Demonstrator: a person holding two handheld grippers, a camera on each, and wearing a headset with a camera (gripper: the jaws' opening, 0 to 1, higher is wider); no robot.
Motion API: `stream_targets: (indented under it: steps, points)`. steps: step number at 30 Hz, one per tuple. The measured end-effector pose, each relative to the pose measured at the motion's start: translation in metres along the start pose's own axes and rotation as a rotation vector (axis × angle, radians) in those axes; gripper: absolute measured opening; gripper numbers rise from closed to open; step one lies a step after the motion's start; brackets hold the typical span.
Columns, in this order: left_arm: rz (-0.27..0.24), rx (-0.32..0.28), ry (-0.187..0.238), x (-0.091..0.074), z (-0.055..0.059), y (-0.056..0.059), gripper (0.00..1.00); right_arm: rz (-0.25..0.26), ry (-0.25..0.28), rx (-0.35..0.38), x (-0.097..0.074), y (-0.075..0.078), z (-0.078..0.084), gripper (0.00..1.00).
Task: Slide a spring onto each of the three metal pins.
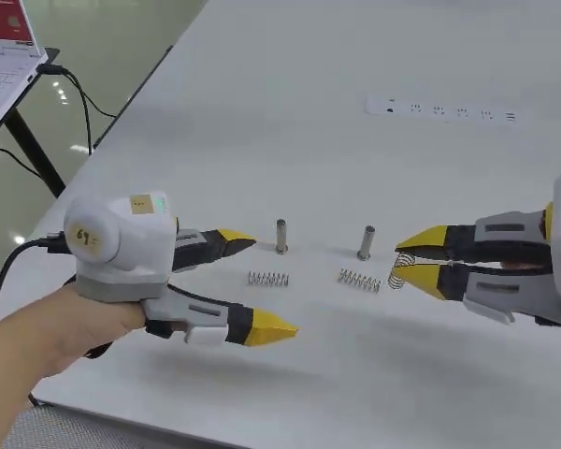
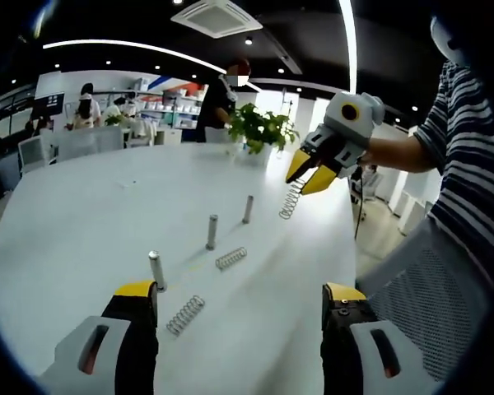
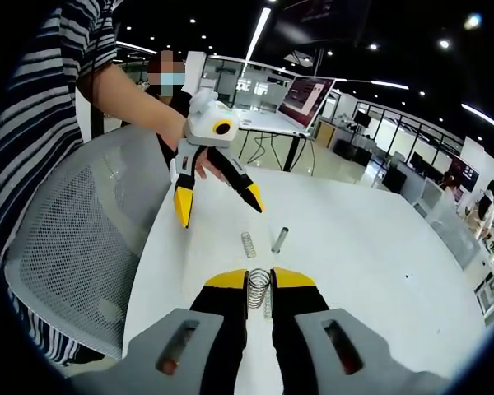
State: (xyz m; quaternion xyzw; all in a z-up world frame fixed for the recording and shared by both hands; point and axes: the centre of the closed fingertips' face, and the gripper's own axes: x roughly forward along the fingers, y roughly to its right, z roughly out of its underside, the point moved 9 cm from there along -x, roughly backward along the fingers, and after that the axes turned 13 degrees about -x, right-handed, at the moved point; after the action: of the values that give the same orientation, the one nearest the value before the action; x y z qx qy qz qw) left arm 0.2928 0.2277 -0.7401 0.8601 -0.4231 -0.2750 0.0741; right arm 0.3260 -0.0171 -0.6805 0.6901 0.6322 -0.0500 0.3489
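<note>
The white worktop [image 1: 355, 65] carries the whole job. My left gripper [image 2: 239, 290] hovers low at the near end of the row, jaws released, spread wide and empty. My right gripper [image 1: 399, 265] comes in from the other end, jaws clenched on the held spring [image 2: 292, 200]. That spring hangs from the tips and looks lifted off the worktop, close to the far pin [image 2: 248, 209].

Three pins stand upright in a row, well apart. Besides the far pin there is the middle pin [image 2: 212, 232] and the near pin [image 2: 156, 270], which sits just beside one of my left jaw tips. All three are bare.

The second spring [image 2: 230, 258] lies flat near the middle pin. The third spring [image 2: 185, 314] lies flat near the near pin, between my left jaws.

I judge the task barely begun: no spring is seated and all three placements are left. The first is in hand. I'd expect to line the held spring's open end up over the far pin's top before lowering it, and the coil may snag on the pin's edge if it goes down tilted.
</note>
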Motion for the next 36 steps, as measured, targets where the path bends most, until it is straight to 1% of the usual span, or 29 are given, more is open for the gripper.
stream_targets:
  steps: [2, 4, 5, 7, 9, 12, 19, 21, 25, 26, 27, 30, 32, 36]
  points:
    - [-0.022, 0.011, 0.006, -0.002, 0.001, -0.002, 0.90, 0.009, -0.003, 0.003, -0.001, 0.000, 0.001, 0.07]
    - [-0.037, 0.010, 0.013, -0.005, 0.000, -0.005, 0.95, 0.018, -0.006, 0.002, -0.002, 0.001, 0.003, 0.07]
    - [-0.045, 0.002, 0.025, -0.007, 0.000, -0.006, 0.98, 0.019, -0.007, 0.004, -0.003, 0.001, 0.004, 0.07]
    - [-0.054, -0.020, 0.037, -0.010, -0.001, -0.009, 0.98, 0.024, -0.014, 0.010, -0.004, 0.001, 0.007, 0.07]
    - [-0.071, -0.023, 0.042, -0.014, -0.001, -0.012, 0.98, 0.027, -0.023, 0.013, -0.004, 0.001, 0.010, 0.07]
    - [-0.082, -0.043, 0.057, -0.019, 0.000, -0.015, 0.98, 0.033, -0.032, 0.021, -0.006, 0.002, 0.014, 0.07]
    - [-0.092, -0.054, 0.070, -0.024, 0.001, -0.015, 0.98, 0.073, -0.058, 0.048, -0.013, 0.011, 0.026, 0.07]
    - [-0.091, -0.055, 0.071, -0.024, 0.003, -0.014, 0.98, 0.090, -0.072, 0.058, -0.016, 0.015, 0.031, 0.07]
    - [-0.093, -0.054, 0.069, -0.024, 0.004, -0.013, 0.98, 0.140, -0.099, 0.079, -0.025, 0.025, 0.042, 0.07]
    - [-0.092, -0.056, 0.071, -0.024, 0.004, -0.013, 0.98, 0.164, -0.110, 0.088, -0.028, 0.029, 0.046, 0.07]
    - [-0.092, -0.057, 0.071, -0.024, 0.004, -0.013, 0.98, 0.170, -0.112, 0.097, -0.030, 0.031, 0.048, 0.07]
    - [-0.090, -0.055, 0.072, -0.024, 0.004, -0.013, 0.98, 0.209, -0.132, 0.116, -0.037, 0.040, 0.056, 0.07]
    - [-0.091, -0.055, 0.070, -0.024, 0.004, -0.013, 0.98, 0.227, -0.134, 0.130, -0.040, 0.043, 0.059, 0.07]
    - [-0.095, -0.059, 0.070, -0.025, 0.004, -0.014, 0.98, 0.267, -0.154, 0.148, -0.044, 0.050, 0.066, 0.07]
